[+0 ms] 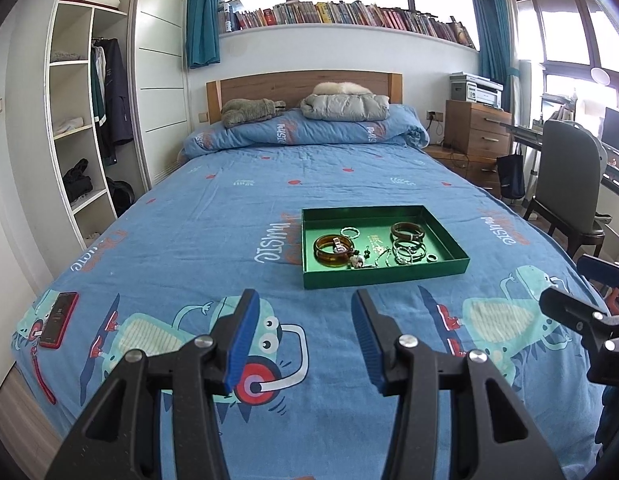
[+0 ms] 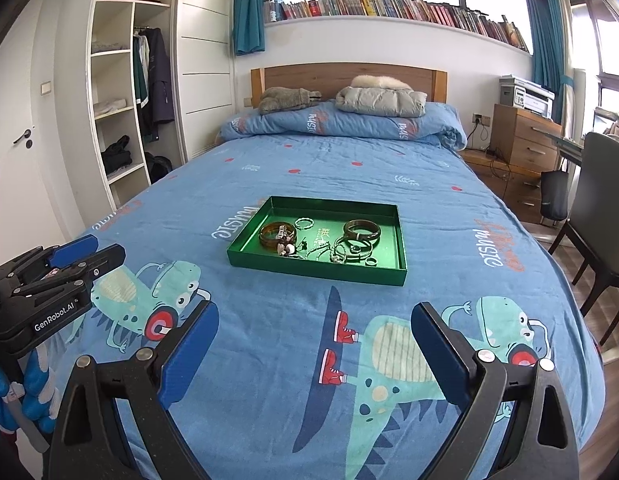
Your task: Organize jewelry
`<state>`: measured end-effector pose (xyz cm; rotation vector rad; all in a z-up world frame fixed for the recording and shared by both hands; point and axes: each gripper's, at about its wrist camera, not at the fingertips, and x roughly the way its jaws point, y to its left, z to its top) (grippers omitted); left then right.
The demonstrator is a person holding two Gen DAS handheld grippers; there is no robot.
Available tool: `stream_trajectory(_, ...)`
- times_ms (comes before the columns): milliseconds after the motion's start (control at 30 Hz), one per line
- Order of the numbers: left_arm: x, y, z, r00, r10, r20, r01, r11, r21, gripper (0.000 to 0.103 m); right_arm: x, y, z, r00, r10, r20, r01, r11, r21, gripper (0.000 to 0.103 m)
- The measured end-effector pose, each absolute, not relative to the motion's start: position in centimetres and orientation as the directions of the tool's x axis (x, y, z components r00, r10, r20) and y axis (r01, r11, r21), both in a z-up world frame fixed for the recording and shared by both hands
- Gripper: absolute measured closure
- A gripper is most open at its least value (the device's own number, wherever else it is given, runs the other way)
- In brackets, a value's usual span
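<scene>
The bed with its blue dinosaur-print cover (image 1: 213,216) carried everything. Ahead of both claws, well apart from them, sat the shallow green rectangular tray (image 2: 401,240), nearer the right claw's (image 2: 315,344) centre line and to the right of the left claw's (image 1: 305,334). Inside lay the amber bangle (image 1: 333,249), dark brown bangle (image 1: 407,231), silver bracelets (image 1: 407,251) and a small ring (image 1: 431,257), clustered loosely. Both claws stood spread, pinching nothing; the sorting looked not yet begun.
</scene>
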<state>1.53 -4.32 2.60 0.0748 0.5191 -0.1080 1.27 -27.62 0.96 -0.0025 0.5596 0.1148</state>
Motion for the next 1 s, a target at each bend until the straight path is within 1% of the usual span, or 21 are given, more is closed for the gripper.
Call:
stream_trajectory(300,1.5,-4.3,2.6,0.860,-0.092,-0.501,0.128,0.991,0.038,0.057,1.5,-28.0,0.6,0.836,0.104,-0.538,-0.100,0.994,0.036,0.007)
stream_trajectory(433,1.6,-4.3,2.6,0.861,-0.092,-0.500,0.126,0.991,0.035,0.053,1.7,-28.2,0.3,0.836,0.092,-0.541,-0.087,0.996,0.034,0.007)
stream_trajectory(533,1.6,-4.3,2.6,0.861,-0.094,-0.500,0.127,0.991,0.033,0.052,1.8,-28.5,0.1,0.836,0.077,-0.543,-0.072,0.997,0.030,0.007)
stream_trajectory(600,1.6,-4.3,2.5,0.861,-0.093,-0.501,0.126,0.992,0.032,0.052,2.0,-28.8,-0.1,0.836,0.065,-0.545,-0.061,0.998,0.026,0.002)
stream_trajectory(667,1.6,-4.2,2.5,0.860,-0.094,-0.501,0.125,0.992,0.029,0.052,2.0,-29.0,-0.3,0.838,0.042,-0.545,-0.041,0.999,0.013,0.001)
stream_trajectory(833,1.7,-4.1,2.3,0.858,-0.092,-0.505,0.123,0.992,0.028,0.051,2.3,-29.6,-1.0,0.835,-0.011,-0.550,0.002,1.000,-0.017,0.000)
stream_trajectory(1000,1.9,-4.0,2.0,0.856,-0.089,-0.509,0.120,0.992,0.029,0.051,2.2,-30.3,-1.0,0.844,-0.026,-0.536,0.024,1.000,-0.012,0.000)
